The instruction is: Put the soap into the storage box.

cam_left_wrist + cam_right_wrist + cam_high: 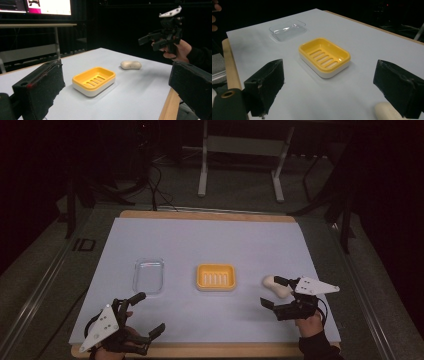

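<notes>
A yellow soap dish point(216, 277) with a slotted floor and a white base sits mid-table, also in the left gripper view point(94, 80) and the right gripper view point(324, 57). A cream bar of soap point(277, 286) lies to its right point(131, 65); its end peeks out beside my right jaw point(384, 111). A clear plastic lid point(149, 275) lies left of the dish point(287, 30). My right gripper point(272, 292) is open, raised over the table just beside the soap. My left gripper point(149, 314) is open near the front left edge, holding nothing.
A pale sheet point(210, 245) covers the wooden table point(205, 215). Beyond the far edge stand a white metal stand point(240, 150) and cables on the dark floor. A lit monitor point(47, 6) glows in the left gripper view.
</notes>
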